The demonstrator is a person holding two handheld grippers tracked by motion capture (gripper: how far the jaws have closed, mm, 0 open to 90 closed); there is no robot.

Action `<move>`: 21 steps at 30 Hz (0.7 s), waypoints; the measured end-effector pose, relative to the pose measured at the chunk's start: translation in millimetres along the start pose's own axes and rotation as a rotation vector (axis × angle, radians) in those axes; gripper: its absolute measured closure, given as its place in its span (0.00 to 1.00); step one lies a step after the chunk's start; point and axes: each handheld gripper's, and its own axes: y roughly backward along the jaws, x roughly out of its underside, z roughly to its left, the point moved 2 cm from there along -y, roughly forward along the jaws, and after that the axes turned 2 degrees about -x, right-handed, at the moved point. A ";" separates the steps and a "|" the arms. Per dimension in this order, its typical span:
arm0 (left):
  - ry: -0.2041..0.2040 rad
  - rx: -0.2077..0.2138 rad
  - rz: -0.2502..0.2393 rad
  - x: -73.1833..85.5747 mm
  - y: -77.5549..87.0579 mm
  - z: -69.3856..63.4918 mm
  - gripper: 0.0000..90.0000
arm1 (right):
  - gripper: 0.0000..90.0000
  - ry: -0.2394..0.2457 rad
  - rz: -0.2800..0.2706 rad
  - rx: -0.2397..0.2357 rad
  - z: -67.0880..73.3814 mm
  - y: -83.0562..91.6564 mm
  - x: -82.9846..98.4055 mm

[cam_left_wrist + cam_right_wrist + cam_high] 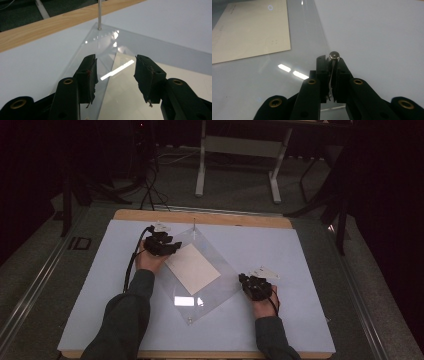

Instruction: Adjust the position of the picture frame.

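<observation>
A clear square plate (210, 296) lies turned like a diamond on the pale blue table top (280, 250), with a white sheet of paper (192, 268) at its middle. My left gripper (167, 247) hovers over the plate's upper left edge. Its jaws stand open above the plate (140, 42) and a corner of the paper (125, 95), with nothing between them. A thin metal post (99, 15) stands upright at the plate's far corner. My right gripper (246, 281) is at the plate's right corner, shut on a small metal pin (334, 55) whose round head shows at the fingertips.
A wooden table edge (200, 216) runs along the back. A small pin (190, 320) sits at the plate's near corner. Beyond the table stand a white desk frame (235, 150) and cables on the floor (147, 190). The person's sleeves (127, 320) come in from the bottom.
</observation>
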 end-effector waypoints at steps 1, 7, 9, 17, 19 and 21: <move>0.000 -0.002 -0.003 -1.3 -1.5 -0.2 0.58 | 0.94 0.001 0.001 -0.001 -0.2 0.2 0.0; -0.014 0.006 0.001 -13.7 -19.0 -3.8 0.58 | 0.94 0.006 0.003 -0.009 -1.6 2.5 1.1; -0.025 0.005 0.005 -17.2 -24.7 -4.9 0.58 | 0.94 0.012 0.005 -0.014 -2.5 3.3 1.6; 0.005 0.008 0.008 -30.5 -47.9 -5.1 0.60 | 0.94 0.021 0.009 -0.031 -4.7 8.1 4.3; 0.000 0.016 0.004 -34.0 -51.7 -7.4 0.61 | 0.94 0.026 0.020 -0.036 -6.1 10.0 4.3; 0.003 0.000 -0.015 -36.0 -55.5 -8.6 0.61 | 0.94 0.031 0.024 -0.036 -8.6 12.0 4.6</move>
